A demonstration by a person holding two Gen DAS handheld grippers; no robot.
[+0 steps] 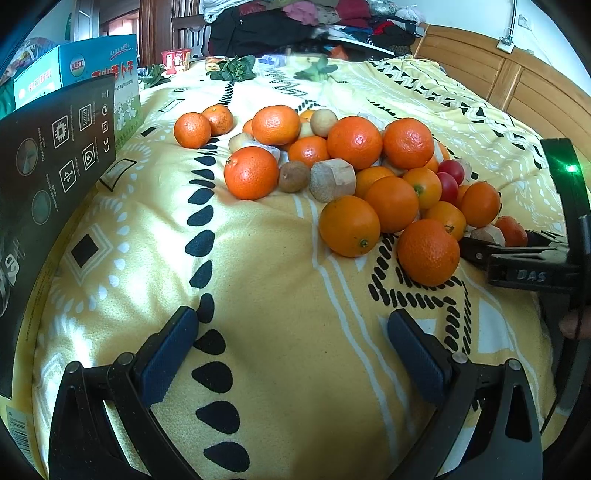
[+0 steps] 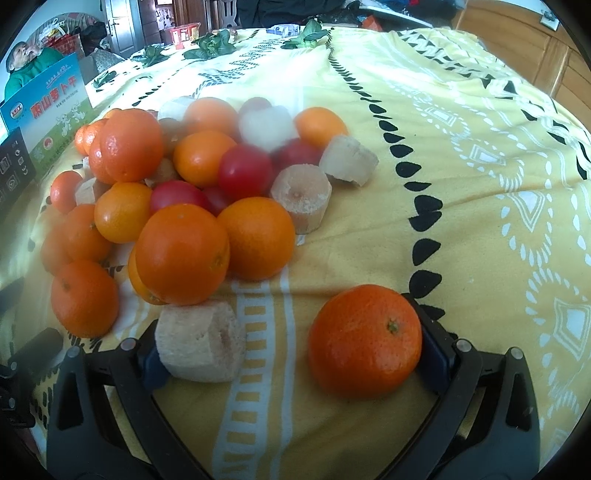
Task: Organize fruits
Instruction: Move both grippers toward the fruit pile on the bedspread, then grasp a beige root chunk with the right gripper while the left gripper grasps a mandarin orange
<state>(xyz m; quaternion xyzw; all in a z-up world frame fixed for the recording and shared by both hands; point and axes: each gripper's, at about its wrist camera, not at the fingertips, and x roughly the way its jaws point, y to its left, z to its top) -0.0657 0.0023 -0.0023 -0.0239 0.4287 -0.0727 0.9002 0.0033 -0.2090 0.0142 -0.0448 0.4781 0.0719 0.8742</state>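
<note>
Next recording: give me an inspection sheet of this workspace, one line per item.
Surface: yellow patterned bedspread.
Job's things: pile of oranges, cherry tomatoes, pale cut stalk chunks, small brown fruits.
Clutter: leafy greens; blue carton; black box.
Grippers: left gripper open, off the pile; right gripper open, an orange and a stalk chunk between its fingers.
Cables: nothing seen.
Surroundings: wooden headboard; heaped clothes.

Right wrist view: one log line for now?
right tongs open | mandarin and cane piece between fingers | left tongs open, empty
</note>
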